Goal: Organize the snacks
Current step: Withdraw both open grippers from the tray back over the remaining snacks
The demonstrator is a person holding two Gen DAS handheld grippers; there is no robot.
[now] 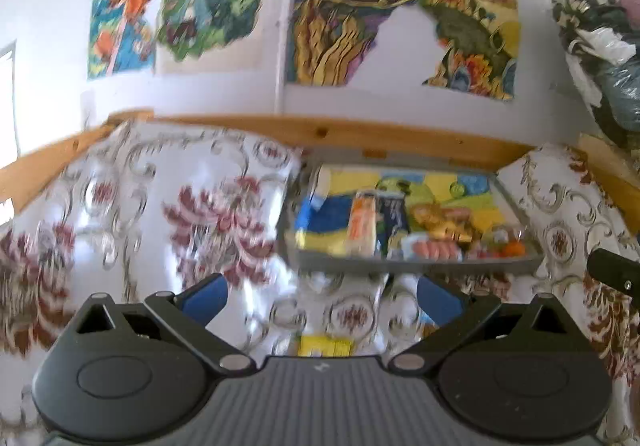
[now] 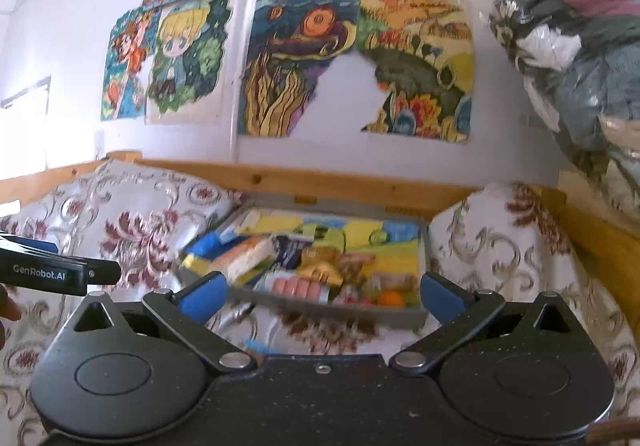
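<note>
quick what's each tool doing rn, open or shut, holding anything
Left tool: open, holding nothing, short of the gray tray of snacks.
Right tool: open, holding nothing, facing the same tray.

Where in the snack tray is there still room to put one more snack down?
The gray tray is crowded along its near edge: sausages, gold wrappers, an orange ball. The far strip beside the wooden rail looks bare. Both grippers are open, empty.
</note>
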